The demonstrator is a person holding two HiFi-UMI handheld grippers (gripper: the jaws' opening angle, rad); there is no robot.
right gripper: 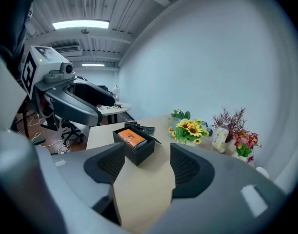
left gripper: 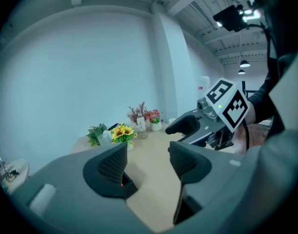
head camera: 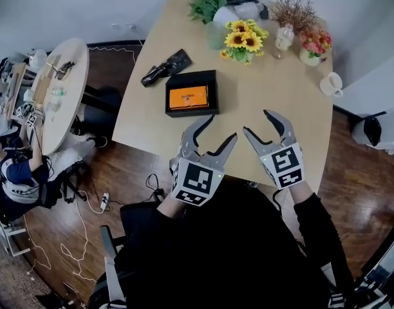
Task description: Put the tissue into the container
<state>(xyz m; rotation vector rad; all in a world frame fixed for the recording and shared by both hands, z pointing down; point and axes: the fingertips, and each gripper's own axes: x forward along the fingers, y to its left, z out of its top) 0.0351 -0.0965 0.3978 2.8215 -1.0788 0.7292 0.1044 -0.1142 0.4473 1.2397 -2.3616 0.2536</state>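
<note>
A black open box (head camera: 174,98) stands on the wooden table (head camera: 274,102), left of its middle, with an orange packet (head camera: 188,97) lying flat inside it. Both grippers hover over the table's near edge, short of the box. My left gripper (head camera: 223,126) is open and empty, below and right of the box. My right gripper (head camera: 256,121) beside it is open and empty too. The right gripper view shows the box (right gripper: 139,152) and orange packet (right gripper: 131,137) ahead, left of its jaws (right gripper: 148,162). In the left gripper view the jaws (left gripper: 148,162) frame bare table.
A black wrapper (head camera: 166,66) lies behind the box. Sunflowers (head camera: 242,40), a green plant (head camera: 205,5), a bottle (head camera: 283,37) and a pink flower pot (head camera: 315,47) crowd the far end. A white mug (head camera: 330,83) sits right. A round table (head camera: 62,89) stands left.
</note>
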